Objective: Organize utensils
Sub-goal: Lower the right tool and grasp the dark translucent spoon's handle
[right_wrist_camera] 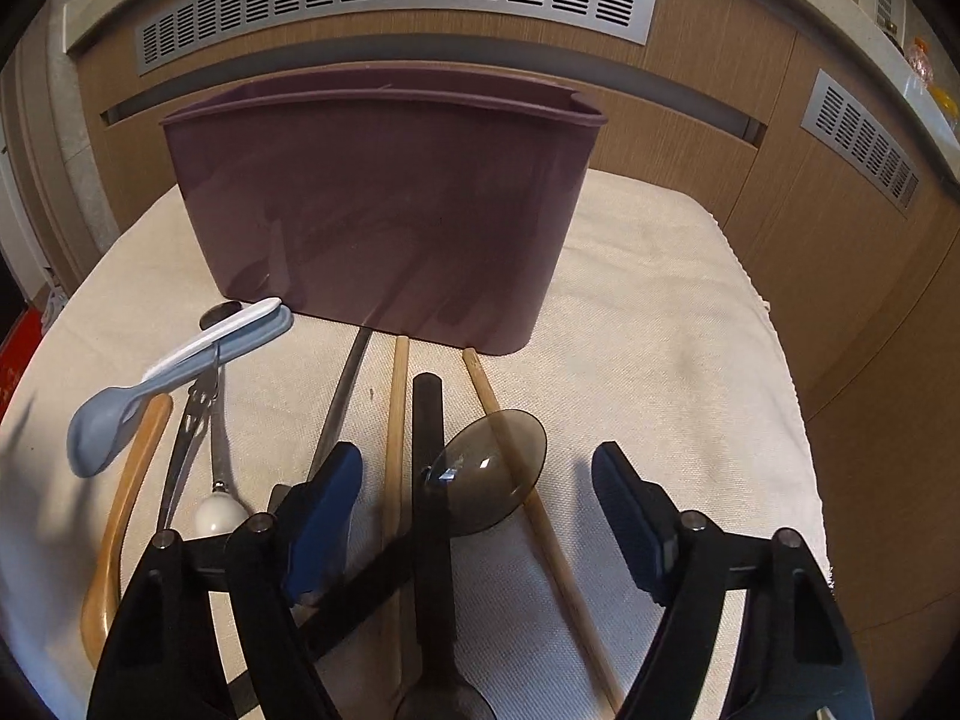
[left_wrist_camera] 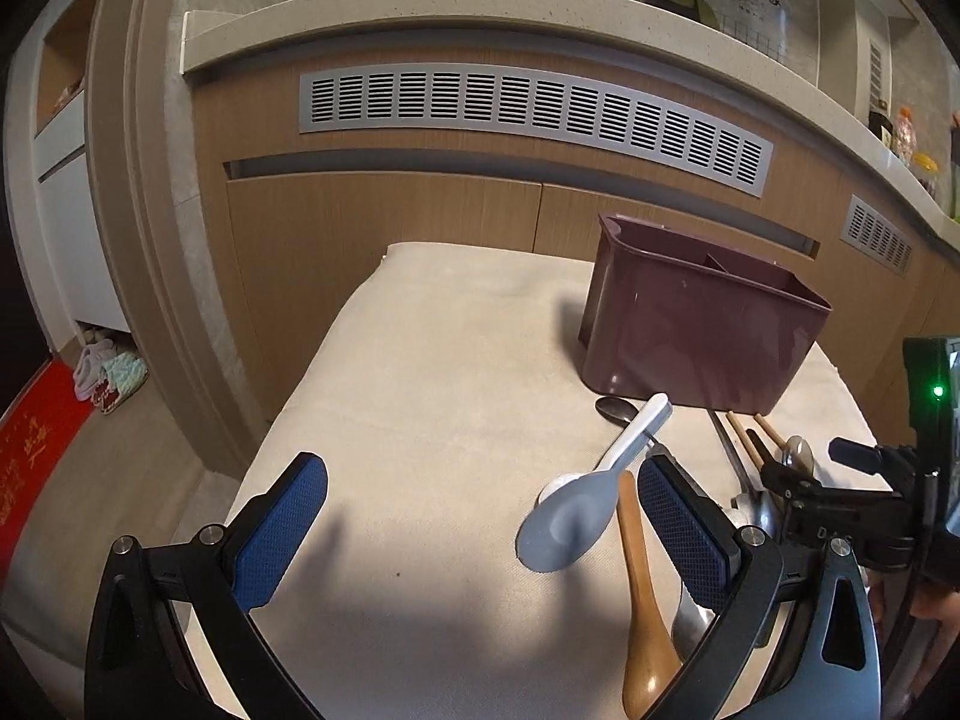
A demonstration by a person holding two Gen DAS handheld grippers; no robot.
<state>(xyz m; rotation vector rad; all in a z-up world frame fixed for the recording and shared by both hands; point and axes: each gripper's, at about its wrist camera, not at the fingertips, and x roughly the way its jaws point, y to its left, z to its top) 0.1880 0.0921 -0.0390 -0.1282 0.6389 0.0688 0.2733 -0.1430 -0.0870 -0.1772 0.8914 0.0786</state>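
The right gripper stands with its jaws apart, pressing on nothing; between its blue pads lie a black handle, a clear smoky spoon and two wooden chopsticks, all flat on the cream cloth. The left gripper is spread wide and empty, hovering over bare cloth, with a wooden spoon and a grey plastic spoon lying just inside its right-hand pad. A white spoon rests on the grey one's handle. Metal utensils lie beside them. The purple caddy stands upright just behind the row of utensils, its divided inside showing nothing in it.
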